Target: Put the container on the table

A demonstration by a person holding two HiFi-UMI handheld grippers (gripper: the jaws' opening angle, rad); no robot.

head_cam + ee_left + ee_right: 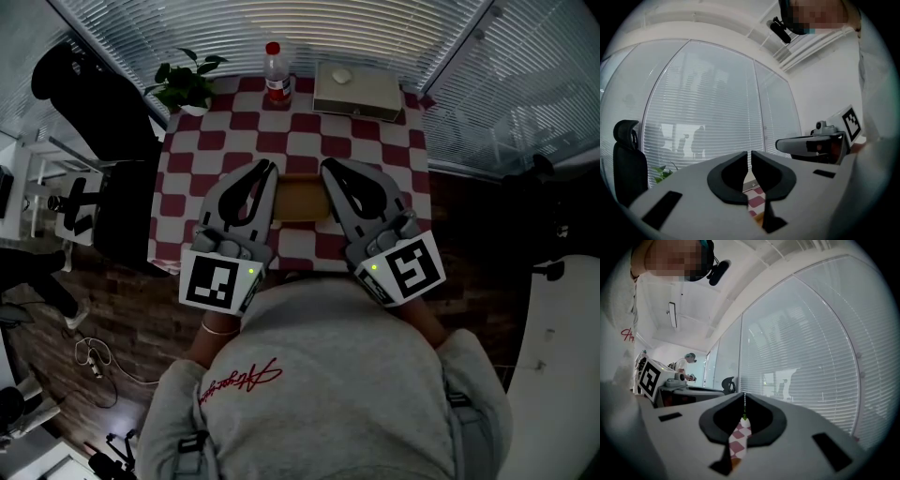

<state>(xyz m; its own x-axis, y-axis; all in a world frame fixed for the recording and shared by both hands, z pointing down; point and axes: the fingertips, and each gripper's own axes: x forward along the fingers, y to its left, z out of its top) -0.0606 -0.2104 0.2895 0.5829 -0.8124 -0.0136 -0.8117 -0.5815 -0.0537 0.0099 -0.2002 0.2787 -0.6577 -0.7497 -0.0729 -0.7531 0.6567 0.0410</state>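
Observation:
In the head view a tan, flat box-like thing (pixel 298 199) lies on the checkered table (pixel 375 150) near its front edge. A pale lidded container (pixel 356 91) sits at the table's far right. My left gripper (pixel 272 169) hovers beside the tan thing's left end and my right gripper (pixel 326 169) beside its right end. Both point away from me, each shut with nothing between its tips. The left gripper view shows my left gripper (pixel 750 153) with its tips together; the right gripper view shows the same of my right gripper (pixel 744 395). A sliver of the tan thing (pixel 735 461) shows below the jaws.
A potted plant (pixel 190 84) stands at the table's far left corner and a red-capped bottle (pixel 277 75) at the far middle. Window blinds (pixel 281 23) run behind the table. A black office chair (pixel 103 122) stands to the left. Another person (pixel 686 364) is far off.

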